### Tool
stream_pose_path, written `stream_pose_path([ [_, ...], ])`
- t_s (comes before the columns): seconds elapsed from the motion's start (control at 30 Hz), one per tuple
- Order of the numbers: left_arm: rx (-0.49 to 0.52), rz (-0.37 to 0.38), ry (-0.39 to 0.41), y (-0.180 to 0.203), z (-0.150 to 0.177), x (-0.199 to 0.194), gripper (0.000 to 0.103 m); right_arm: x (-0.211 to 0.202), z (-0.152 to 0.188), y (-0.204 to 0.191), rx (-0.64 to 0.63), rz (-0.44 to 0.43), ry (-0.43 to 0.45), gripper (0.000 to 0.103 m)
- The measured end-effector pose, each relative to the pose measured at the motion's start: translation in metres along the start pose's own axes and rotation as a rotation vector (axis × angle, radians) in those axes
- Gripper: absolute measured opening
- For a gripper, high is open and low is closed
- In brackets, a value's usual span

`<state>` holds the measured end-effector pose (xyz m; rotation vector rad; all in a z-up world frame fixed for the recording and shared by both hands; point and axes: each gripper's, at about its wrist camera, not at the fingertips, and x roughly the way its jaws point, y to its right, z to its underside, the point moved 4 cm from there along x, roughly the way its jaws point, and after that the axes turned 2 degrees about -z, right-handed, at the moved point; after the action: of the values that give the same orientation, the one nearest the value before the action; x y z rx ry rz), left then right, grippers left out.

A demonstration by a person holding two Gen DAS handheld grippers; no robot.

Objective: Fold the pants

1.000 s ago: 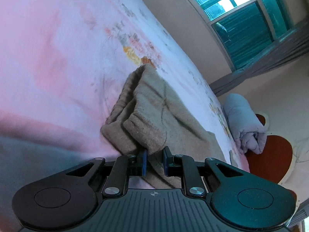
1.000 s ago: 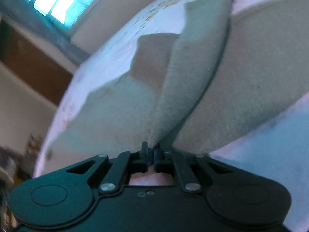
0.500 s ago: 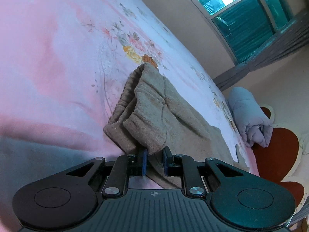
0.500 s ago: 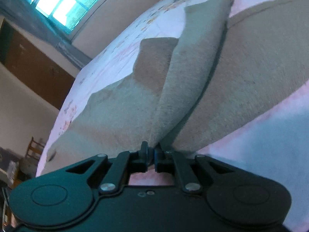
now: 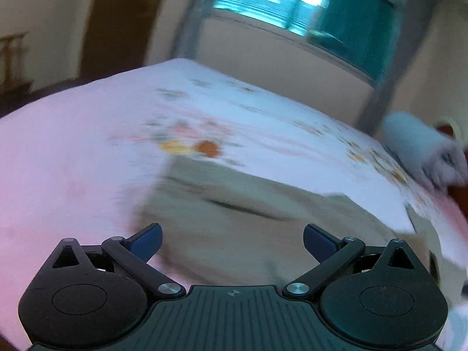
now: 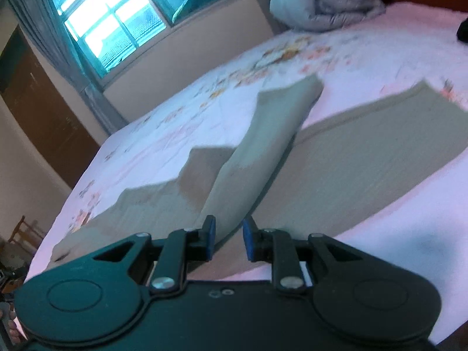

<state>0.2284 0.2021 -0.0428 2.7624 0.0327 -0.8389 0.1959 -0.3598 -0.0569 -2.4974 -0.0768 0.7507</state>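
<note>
- The left gripper has its jaws spread wide and holds nothing; the view is blurred.
- The pants lie flat on the bed sheet just ahead of and below the left fingers, with the waistband end apparently farthest forward.
- The right gripper has its jaws parted by a narrow gap; a raised fold of the pants runs from between the pads forward and to the right. Whether the pads press the cloth cannot be told; it looks like a release.
- To the right of that ridge a pant leg spreads flat; to the left, more cloth lies lower on the sheet.
- A rolled quilt sits well ahead at the far end of the bed.
- Judged step: a fold has just been laid down and both tools are letting go.
- The next move likely calls for backing the right fingers clear without dragging the ridge, then regripping an edge to flatten it or fold again.
</note>
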Motion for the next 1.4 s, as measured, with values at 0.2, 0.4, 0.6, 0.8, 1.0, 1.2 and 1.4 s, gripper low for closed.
stream_pose_path([
  [0.2,0.246,-0.061,-0.04,0.096,0.033,0.032,0.101,-0.019,-0.022,0.028,0.005,0.021,0.035,0.016],
  [0.4,0.261,-0.148,-0.1,0.107,0.066,0.063,0.103,-0.025,-0.042,0.053,-0.035,0.062,0.019,0.017],
  [0.6,0.259,-0.204,-0.116,0.118,0.065,0.062,0.103,0.013,-0.073,0.043,-0.101,0.034,-0.005,0.018],
  [0.8,0.355,-0.161,-0.078,0.162,0.065,0.058,0.103,0.078,-0.099,0.021,-0.201,0.046,-0.053,0.027],
  [1.0,0.332,-0.157,-0.125,0.162,0.08,0.075,0.103,0.143,-0.108,0.007,-0.274,0.118,-0.124,0.027],
  [1.2,0.328,-0.156,-0.125,0.162,0.08,0.074,0.103,0.189,-0.095,-0.003,-0.361,0.252,-0.242,0.026],
  [1.4,0.284,-0.298,-0.013,0.159,0.074,0.069,0.103,0.184,-0.086,-0.004,-0.394,0.282,-0.233,0.023],
])
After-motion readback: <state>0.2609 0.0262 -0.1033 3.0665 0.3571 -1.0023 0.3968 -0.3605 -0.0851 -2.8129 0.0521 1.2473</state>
